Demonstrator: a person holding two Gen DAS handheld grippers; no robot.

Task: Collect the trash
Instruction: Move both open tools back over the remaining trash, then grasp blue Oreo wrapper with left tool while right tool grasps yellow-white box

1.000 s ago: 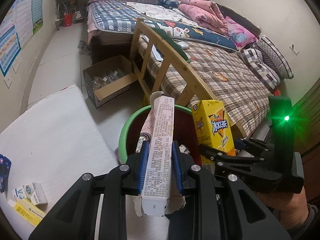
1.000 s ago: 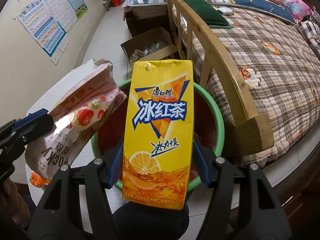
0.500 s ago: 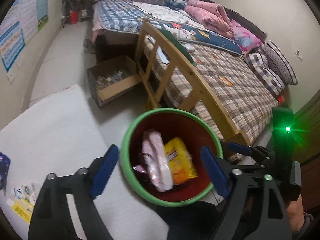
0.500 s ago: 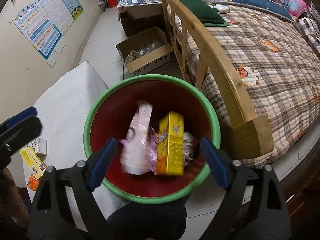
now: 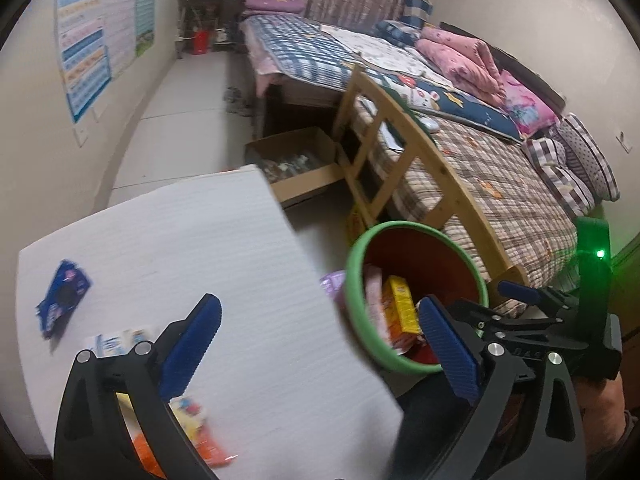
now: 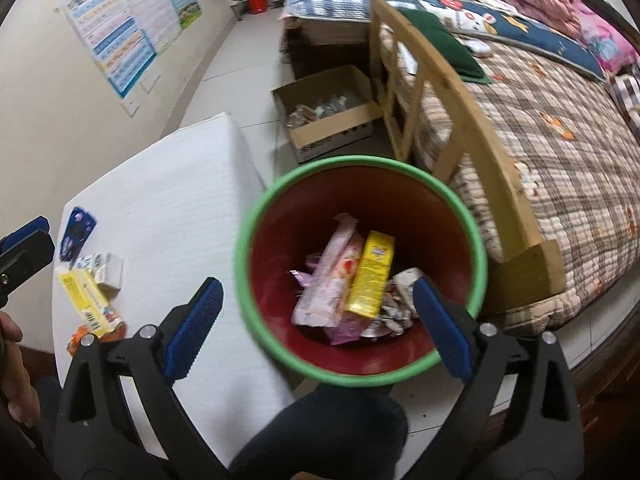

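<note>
Tilting downward, both grippers point(image 5: 320, 332) point(image 6: 316, 312) opening, empty.

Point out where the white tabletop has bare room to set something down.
The white tabletop is bare across its middle and far end toward the cardboard box. Crowded: the near-left corner, with the blue packet, small cartons and yellow box.

Bin point(image 6: 256, 208) right of table point(image 6: 180, 184) (cartons point(image 6: 370, 276) inside)

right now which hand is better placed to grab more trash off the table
Left. The left gripper hangs open, empty, over the table by the wrappers; the right gripper, opening and empty, is over the bin.
</note>
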